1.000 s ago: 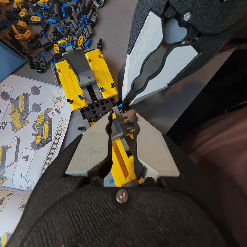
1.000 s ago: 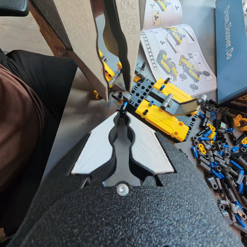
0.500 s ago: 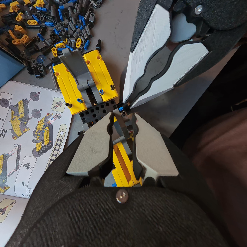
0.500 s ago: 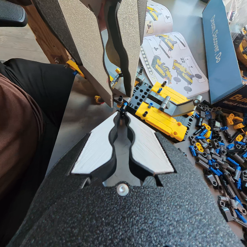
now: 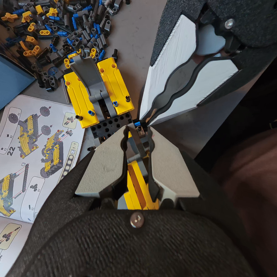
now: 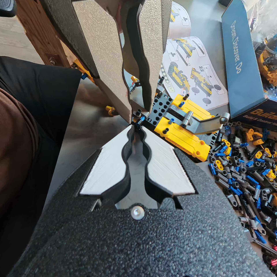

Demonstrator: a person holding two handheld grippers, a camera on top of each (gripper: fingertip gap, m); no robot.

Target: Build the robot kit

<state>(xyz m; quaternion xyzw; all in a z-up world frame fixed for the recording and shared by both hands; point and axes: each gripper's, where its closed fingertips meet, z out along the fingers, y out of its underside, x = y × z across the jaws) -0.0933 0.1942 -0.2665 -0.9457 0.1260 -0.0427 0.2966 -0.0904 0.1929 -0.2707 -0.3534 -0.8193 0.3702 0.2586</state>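
My grey-faced left gripper (image 5: 137, 130) and white-faced right gripper (image 6: 137, 127) flank a yellow, grey and black toy model (image 5: 99, 90); blue, grey and yellow loose pieces (image 5: 60, 30) surround a dark blue box (image 6: 242, 63).

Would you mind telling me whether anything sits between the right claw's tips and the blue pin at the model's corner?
Nothing visible does. The right claw is pinched on the blue pin at the corner of the model. The left claw, gripping the model, comes in from the opposite side and is close.
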